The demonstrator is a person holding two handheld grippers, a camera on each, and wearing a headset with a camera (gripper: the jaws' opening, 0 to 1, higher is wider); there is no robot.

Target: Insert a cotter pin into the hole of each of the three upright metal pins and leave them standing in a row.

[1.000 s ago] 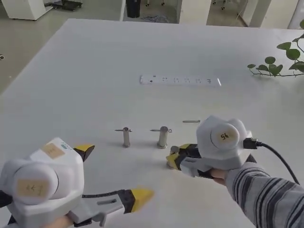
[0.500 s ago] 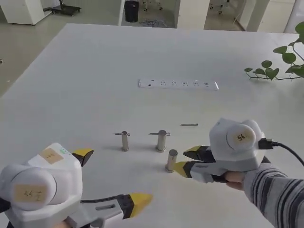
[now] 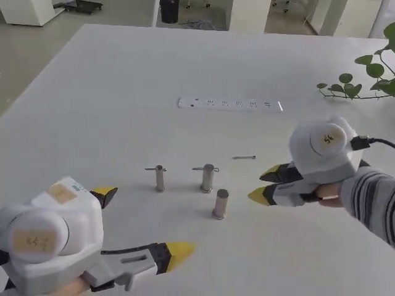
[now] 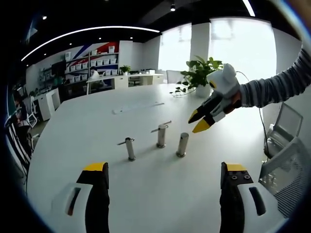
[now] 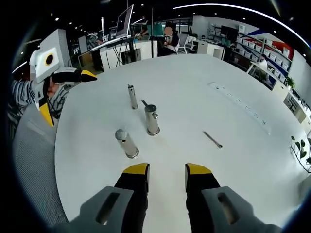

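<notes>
Three upright metal pins stand on the white table (image 3: 111, 111). The left pin (image 3: 160, 177) and the middle pin (image 3: 207, 177) each carry a cotter pin through the top. The third pin (image 3: 220, 203) stands bare, nearer me and slightly right of the middle one. A loose cotter pin (image 3: 244, 158) lies flat behind them. My right gripper (image 3: 265, 185) hovers open to the right of the bare pin, holding nothing. My left gripper (image 3: 142, 222) is wide open at the lower left. The bare pin (image 5: 126, 143) and loose cotter pin (image 5: 212, 139) lie ahead of my right gripper (image 5: 166, 170).
A white power strip (image 3: 228, 103) lies across the table behind the pins. Plant leaves (image 3: 364, 80) reach in at the far right edge. In the left gripper view the three pins stand ahead of my left gripper (image 4: 165, 167), with the right gripper (image 4: 204, 119) beyond them.
My right gripper has opened, let go of the third pin and drawn back to the right. That pin stays standing. The left gripper has barely moved.
</notes>
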